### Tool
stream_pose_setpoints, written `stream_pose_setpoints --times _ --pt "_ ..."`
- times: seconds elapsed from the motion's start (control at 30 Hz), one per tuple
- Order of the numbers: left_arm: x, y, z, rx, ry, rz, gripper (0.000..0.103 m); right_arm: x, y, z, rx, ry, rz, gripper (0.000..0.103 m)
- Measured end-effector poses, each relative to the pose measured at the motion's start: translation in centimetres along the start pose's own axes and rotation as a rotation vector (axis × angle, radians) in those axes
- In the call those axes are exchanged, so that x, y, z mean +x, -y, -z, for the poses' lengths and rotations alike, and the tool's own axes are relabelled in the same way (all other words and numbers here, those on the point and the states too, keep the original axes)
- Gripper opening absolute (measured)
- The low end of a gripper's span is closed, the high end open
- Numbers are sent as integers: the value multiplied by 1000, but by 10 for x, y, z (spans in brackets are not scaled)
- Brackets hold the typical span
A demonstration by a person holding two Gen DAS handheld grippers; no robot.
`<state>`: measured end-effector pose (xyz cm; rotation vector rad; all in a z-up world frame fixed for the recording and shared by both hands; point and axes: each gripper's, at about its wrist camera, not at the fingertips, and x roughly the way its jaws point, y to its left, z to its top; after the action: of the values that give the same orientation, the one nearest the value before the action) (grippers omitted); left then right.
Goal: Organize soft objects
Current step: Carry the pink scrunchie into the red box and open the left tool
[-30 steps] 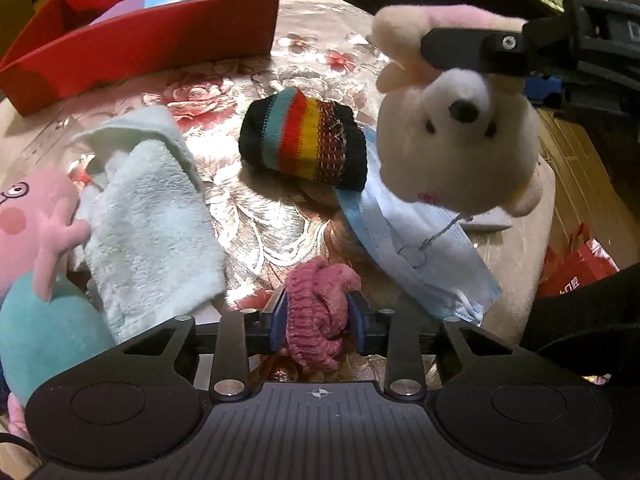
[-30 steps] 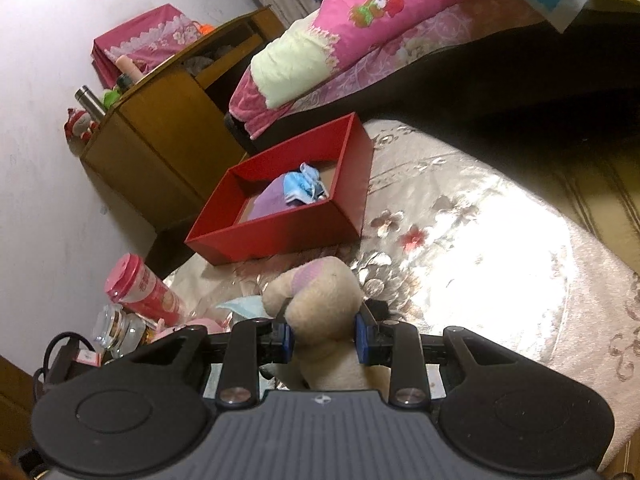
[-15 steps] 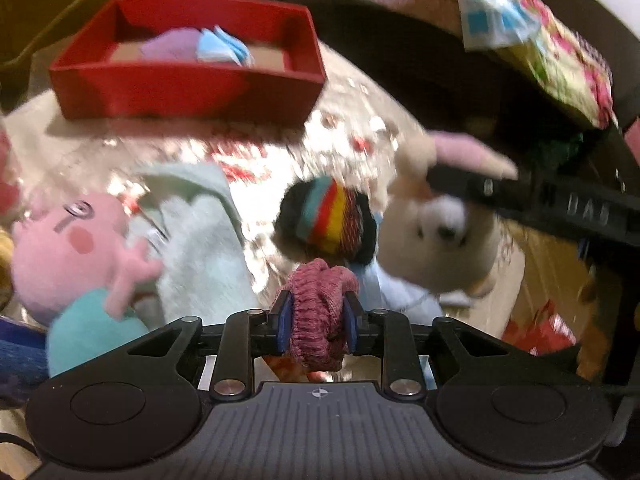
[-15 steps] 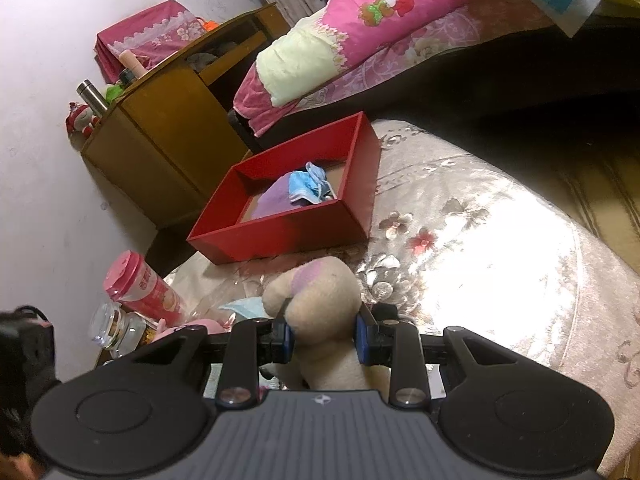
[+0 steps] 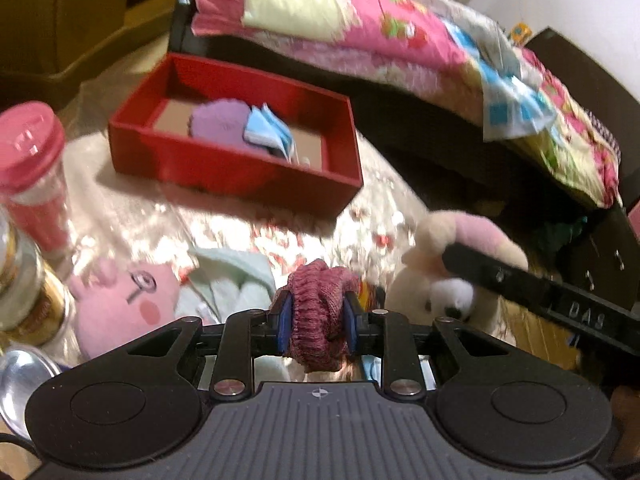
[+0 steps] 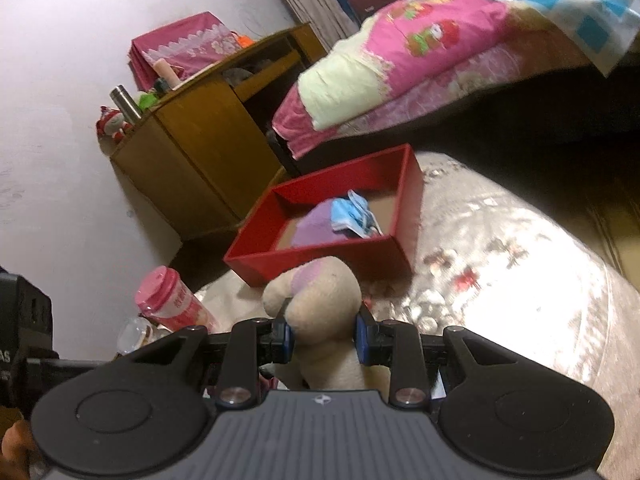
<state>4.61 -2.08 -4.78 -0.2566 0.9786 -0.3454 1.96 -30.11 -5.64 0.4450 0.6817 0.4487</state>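
Left gripper (image 5: 316, 322) pinches a squashy knitted sock (image 5: 318, 316); right gripper (image 6: 324, 336) clamps a light plush dog (image 6: 320, 304) by its head.

Both views are fisheye cameras riding on hand-held grippers, each looking forward along its own jaws and tilted down at the counter (image 5: 132, 216). The left wrist view sits low and close, facing the red box (image 5: 224, 168) at about 11 o'clock, the bed (image 5: 400, 40) behind it at 12 to 2. The right wrist view looks less steeply, with the same red box (image 6: 320, 252) just past its jaws at 12 o'clock and a wooden cabinet (image 6: 192, 148) at 10. Both share box, bed, pink-lidded bottle (image 5: 32, 168) and counter.
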Motion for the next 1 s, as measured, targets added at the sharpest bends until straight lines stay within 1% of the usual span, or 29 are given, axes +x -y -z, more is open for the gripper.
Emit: stream_pose_setpoints --times 0.17,0.37,0.63,0.83,1.0 --pt "-11 0 -11 -21 58 4 26 -4 -18 -9 -36 51 -33 2" --pt "-21 6 -23 -17 116 7 26 -9 -38 -17 -82 109 -72 2" --pt "-33 6 -45 -38 194 4 26 -8 -48 -28 -103 154 -90 2" --pt "-32 7 -66 -40 229 -13 26 -2 -55 -44 -117 192 -101 2" --pt "-28 8 -80 -30 254 -35 26 7 -60 -55 -132 206 -114 2"
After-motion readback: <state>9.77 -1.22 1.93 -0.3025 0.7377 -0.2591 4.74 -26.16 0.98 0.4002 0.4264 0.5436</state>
